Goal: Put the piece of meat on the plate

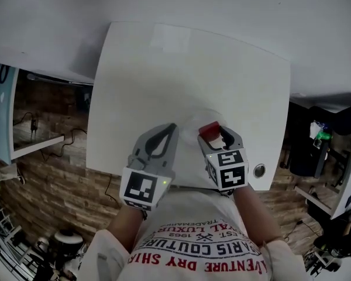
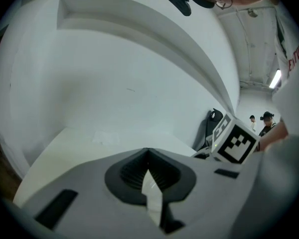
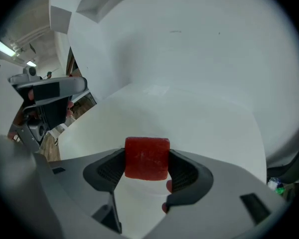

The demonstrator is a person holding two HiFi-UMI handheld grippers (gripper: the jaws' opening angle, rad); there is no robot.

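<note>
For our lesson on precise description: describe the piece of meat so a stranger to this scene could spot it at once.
Start at the white table, then find the right gripper over its near edge. The piece of meat is the small block clamped between its jaws. It is the only red thing over the table, and the left gripper beside it is shut and empty.

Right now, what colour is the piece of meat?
The piece of meat is red, seen best in the right gripper view.
</note>
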